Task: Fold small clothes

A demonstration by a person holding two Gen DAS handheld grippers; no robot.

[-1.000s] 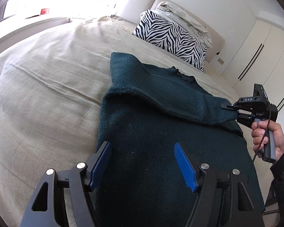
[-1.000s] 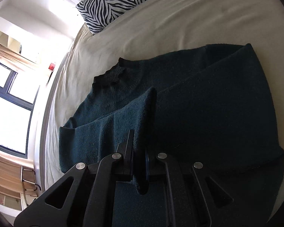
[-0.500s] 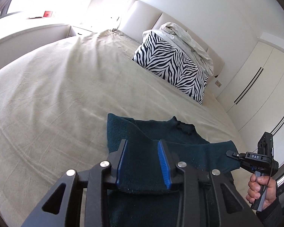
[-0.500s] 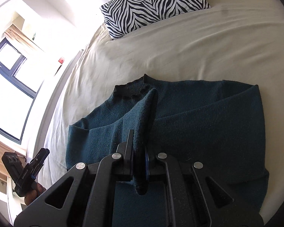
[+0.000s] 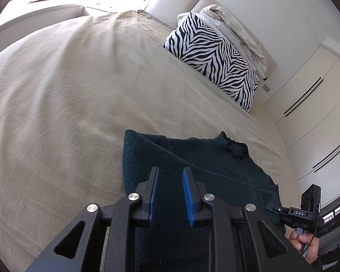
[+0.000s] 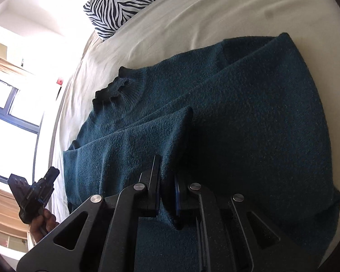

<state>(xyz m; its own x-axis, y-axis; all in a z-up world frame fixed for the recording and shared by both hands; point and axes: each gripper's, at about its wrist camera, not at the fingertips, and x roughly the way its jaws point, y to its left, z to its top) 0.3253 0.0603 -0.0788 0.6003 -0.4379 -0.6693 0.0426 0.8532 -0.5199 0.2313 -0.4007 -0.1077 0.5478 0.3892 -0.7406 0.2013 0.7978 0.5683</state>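
Sweater [image 5: 192,170] lying on the bed [image 5: 68,90], both sides now being taken for the fold.
Left gripper [image 5: 170,195], wide a second ago, is closing over the knit; whether its pads are pressing yet is unclear. Right gripper [image 6: 166,188] is pinching a raised sleeve fold, visible only in its own view; the left view is showing merely its body at the far edge.

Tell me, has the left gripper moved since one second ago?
Yes. The left gripper pulled back: the sweater and zebra pillow now sit farther from it. Its jaws are closing.
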